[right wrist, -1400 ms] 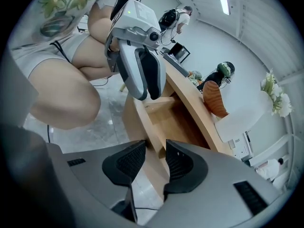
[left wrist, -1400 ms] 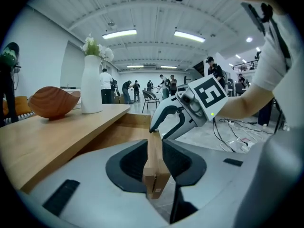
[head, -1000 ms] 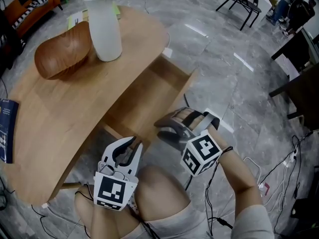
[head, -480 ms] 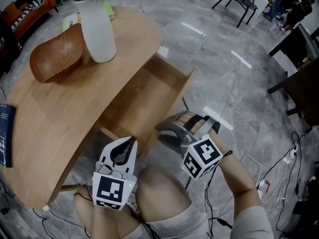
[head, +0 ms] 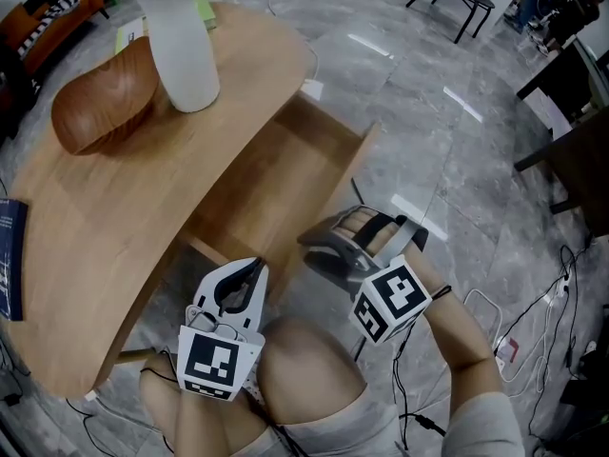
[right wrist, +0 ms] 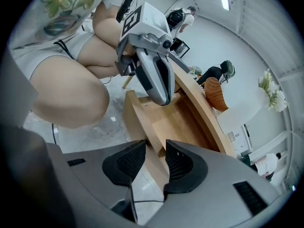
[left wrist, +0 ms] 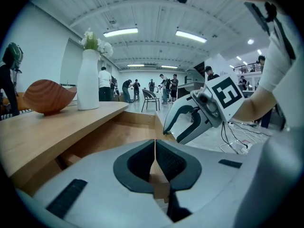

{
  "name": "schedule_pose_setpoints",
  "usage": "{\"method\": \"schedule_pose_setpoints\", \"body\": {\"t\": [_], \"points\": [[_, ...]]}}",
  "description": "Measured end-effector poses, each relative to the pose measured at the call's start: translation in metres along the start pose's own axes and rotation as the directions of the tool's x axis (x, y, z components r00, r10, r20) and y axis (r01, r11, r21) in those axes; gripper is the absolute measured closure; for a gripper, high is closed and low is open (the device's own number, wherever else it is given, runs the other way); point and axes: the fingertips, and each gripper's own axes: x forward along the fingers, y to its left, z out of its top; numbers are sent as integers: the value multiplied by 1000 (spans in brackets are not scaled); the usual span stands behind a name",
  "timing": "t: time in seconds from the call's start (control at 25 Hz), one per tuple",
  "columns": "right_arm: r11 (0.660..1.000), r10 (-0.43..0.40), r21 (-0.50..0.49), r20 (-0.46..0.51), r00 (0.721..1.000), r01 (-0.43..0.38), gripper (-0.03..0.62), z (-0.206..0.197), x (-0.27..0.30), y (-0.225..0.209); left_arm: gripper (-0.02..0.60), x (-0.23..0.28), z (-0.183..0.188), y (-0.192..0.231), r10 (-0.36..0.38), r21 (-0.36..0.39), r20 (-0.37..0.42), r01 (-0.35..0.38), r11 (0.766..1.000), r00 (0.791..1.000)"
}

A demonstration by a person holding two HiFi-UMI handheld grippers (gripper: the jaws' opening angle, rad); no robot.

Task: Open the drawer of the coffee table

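The wooden coffee table (head: 124, 188) has its drawer (head: 276, 179) pulled well out toward me, with nothing inside. My right gripper (head: 306, 248) straddles the drawer front (head: 357, 174) near its close end. In the right gripper view the panel (right wrist: 142, 118) fills the gap between the pads of that gripper (right wrist: 155, 158), which is shut on it. My left gripper (head: 255, 267) hovers by the drawer's near corner. Its jaws have just been closing and now meet with nothing between them (left wrist: 154, 148). The right gripper (left wrist: 172, 134) shows ahead of it at the drawer edge.
A white vase (head: 181, 50) and a wooden bowl (head: 100, 98) stand on the far end of the tabletop. A dark book (head: 9, 255) lies at its left edge. My knee (head: 304, 369) is just behind both grippers. Cables (head: 533, 331) trail on the marble floor at right.
The left gripper's jaws have gone from slightly apart to shut. Both hands and the drawer stay where they were.
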Motion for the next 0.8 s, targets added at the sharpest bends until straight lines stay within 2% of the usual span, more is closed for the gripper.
{"method": "schedule_pose_setpoints", "body": {"t": [0.44,0.68,0.8], "points": [[999,29,15,-40,999,-28,461,-5,-4,8,565,0,-4,2,-11,10,-1,11,1000,1000],[998,42,46,-23,999,-41,462,-3,-8,8,565,0,-9,2,-3,21,-16,3,1000,1000],[998,45,42,-13,999,-44,485,-4,-14,8,565,2,-8,-2,-12,39,-15,13,999,1000]]}}
